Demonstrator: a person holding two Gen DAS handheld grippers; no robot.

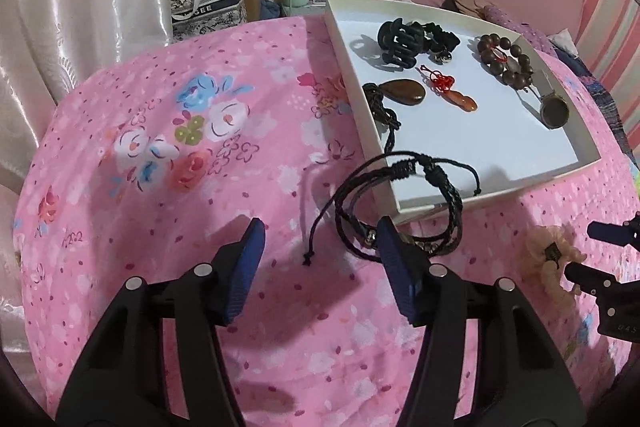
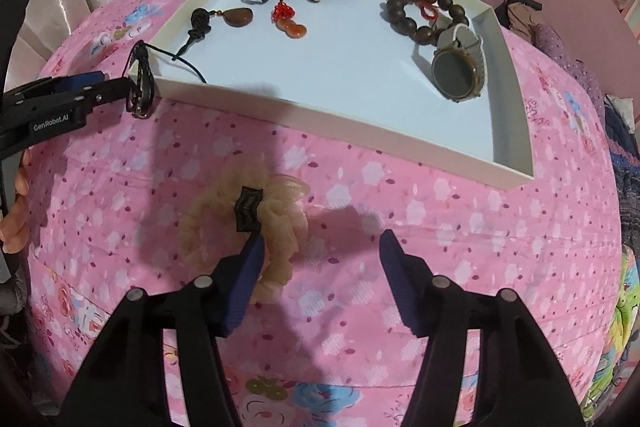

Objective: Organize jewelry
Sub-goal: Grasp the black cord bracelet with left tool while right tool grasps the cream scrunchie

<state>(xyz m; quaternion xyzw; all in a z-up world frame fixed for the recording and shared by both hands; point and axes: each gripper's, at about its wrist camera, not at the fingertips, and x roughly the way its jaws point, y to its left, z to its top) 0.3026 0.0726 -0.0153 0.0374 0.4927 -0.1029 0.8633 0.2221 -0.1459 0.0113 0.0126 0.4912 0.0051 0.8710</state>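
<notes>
- Left wrist view: the left gripper (image 1: pixel 322 247) stands wide apart at lower centre; the black cord bracelet (image 1: pixel 404 203) is draped over its right finger, against the white tray (image 1: pixel 496 195) corner.
- Right wrist view: the right gripper (image 2: pixel 322 259) is spread wide, its left finger over the beige scrunchie (image 2: pixel 244 227) on the pink bedspread (image 2: pixel 400 267).
- Only the right view plainly shows the watch (image 2: pixel 458 69), right of the tray.
</notes>
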